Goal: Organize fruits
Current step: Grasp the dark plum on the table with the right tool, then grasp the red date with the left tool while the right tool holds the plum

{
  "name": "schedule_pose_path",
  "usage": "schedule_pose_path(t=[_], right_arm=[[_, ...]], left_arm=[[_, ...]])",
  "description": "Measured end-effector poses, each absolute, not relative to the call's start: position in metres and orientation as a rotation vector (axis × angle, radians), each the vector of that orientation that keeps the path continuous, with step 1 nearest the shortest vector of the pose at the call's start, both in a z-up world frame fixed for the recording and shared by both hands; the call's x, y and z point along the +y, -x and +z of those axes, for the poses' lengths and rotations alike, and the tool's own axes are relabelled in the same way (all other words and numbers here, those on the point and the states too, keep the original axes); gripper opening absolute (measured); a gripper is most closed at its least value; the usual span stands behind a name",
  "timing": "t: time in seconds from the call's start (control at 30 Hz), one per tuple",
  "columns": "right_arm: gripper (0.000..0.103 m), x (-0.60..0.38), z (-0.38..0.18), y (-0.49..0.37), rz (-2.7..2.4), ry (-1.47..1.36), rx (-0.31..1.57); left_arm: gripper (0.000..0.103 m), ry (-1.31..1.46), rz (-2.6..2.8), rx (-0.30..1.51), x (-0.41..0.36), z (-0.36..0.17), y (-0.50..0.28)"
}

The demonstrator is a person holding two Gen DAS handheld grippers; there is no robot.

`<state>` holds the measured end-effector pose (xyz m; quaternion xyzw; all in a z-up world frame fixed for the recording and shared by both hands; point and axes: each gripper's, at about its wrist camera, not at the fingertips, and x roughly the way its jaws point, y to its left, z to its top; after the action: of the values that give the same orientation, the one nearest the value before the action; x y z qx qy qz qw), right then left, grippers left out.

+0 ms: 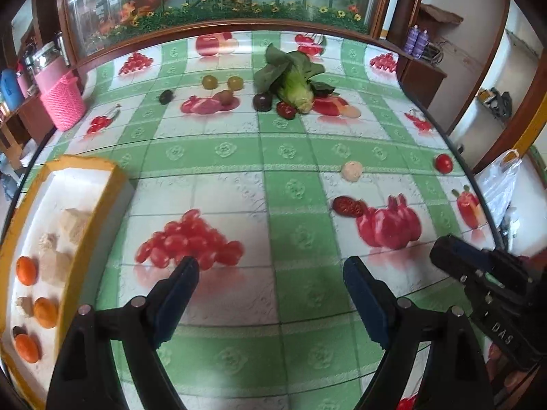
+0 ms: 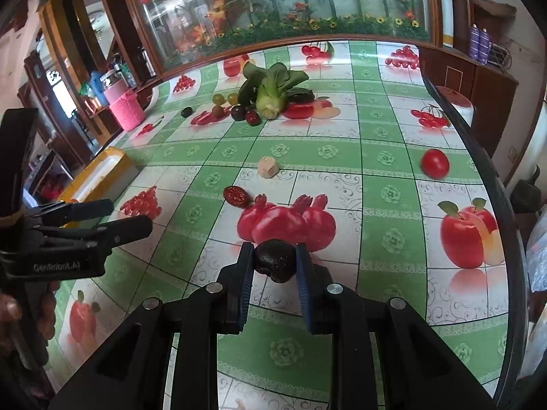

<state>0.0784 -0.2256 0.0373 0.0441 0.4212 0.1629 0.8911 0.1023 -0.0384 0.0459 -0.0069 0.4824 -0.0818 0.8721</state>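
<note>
item: dark wrinkled fruit (image 2: 276, 260), clamped between right gripper (image 2: 275, 273) pads above the table (image 2: 393, 205), presumably bound for the yellow tray (image 1: 73, 235); left gripper (image 1: 270, 273) jaws apart, empty.

left gripper (image 1: 270, 266): black frame, blue pads, silver screws | right gripper (image 2: 275, 256): black frame, blue ribbed pads, silver screws, white lettering

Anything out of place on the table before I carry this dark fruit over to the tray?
Yes: a leafy green vegetable lies on its side among the far fruits, odd for a fruit sort. A red tomato sits alone near the table's right edge. The right gripper is shut on the dark wrinkled fruit.
</note>
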Motion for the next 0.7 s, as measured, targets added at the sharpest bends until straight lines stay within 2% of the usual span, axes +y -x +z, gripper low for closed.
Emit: schedule_pose_path(t=[0.43, 0.53, 0.6, 0.63, 0.7], right_arm=[[0.024, -0.244, 0.025, -0.08, 0.305, -0.153, 0.908], [0.024, -0.246, 0.022, -0.078, 0.301, -0.169, 0.916], [0.024, -0.248, 0.02, -0.078, 0.298, -0.181, 0.924], [0.024, -0.248, 0.02, -0.078, 0.294, -0.19, 0.928], [0.024, -0.25, 0.02, -0.079, 0.29, -0.208, 0.927]], left_arm=[[0.087, -0.04, -0.313, 1.044, -0.097, 0.014, -0.148], [0.079, -0.076, -0.295, 1.024, -0.102, 0.011, -0.151], [0.066, -0.1, -0.286, 1.005, -0.104, 0.012, -0.153], [0.064, -0.108, -0.285, 0.997, -0.104, 0.012, -0.154], [0.053, -0.112, -0.289, 0.982, -0.102, 0.012, -0.155]])
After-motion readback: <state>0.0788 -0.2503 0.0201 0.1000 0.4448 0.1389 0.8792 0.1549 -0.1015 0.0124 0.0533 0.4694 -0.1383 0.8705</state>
